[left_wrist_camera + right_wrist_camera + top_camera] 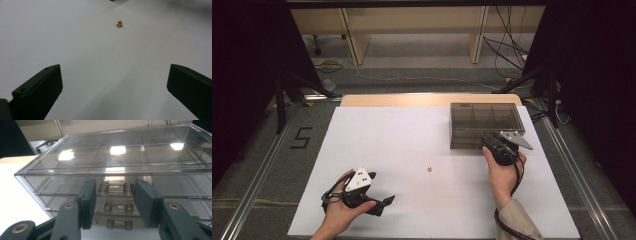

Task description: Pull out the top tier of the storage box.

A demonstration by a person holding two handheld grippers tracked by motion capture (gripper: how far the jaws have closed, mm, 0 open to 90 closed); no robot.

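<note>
A smoky clear drawer box [484,117] stands at the back right of the white table [402,135]. My right gripper [488,139] is at its front face. In the right gripper view the box [112,157] shows three stacked drawers, and the right gripper [115,187] has its jaws on either side of the top drawer's handle [116,188], with a thin gap at the left pad. A tiny gold piece [429,169] lies alone mid-table. My left gripper [384,204] rests low at the front left, pointing at the gold piece [119,24]. The left gripper [113,72] is wide open with nothing between its jaws.
Two lower drawer handles [118,208] sit under the top one. A wooden strip [412,100] edges the table's far side. Metal rails [262,165] run along both sides, and stand legs [287,90] and cables [507,45] lie on the floor behind.
</note>
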